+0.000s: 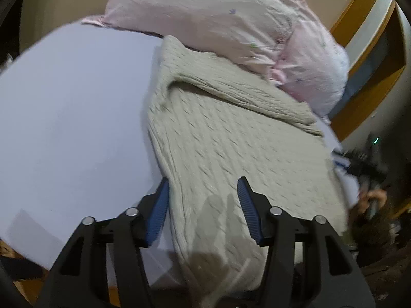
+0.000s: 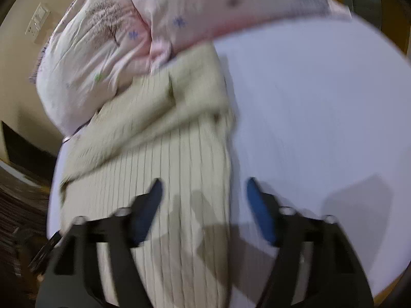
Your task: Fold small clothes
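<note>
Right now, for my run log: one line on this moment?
left gripper open | right gripper open | knit sweater on bed, unheld

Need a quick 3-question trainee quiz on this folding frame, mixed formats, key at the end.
1. True or false: the left gripper is clamped on the sweater.
2. Multiple choice: what lies against the far end of the sweater? A) a towel B) a pink pillow C) a box
3. Fill in: the sweater lies on a pale ____.

Key
1. False: the jaws stand apart above it, and so do those of the right gripper.
2. B
3. sheet
</note>
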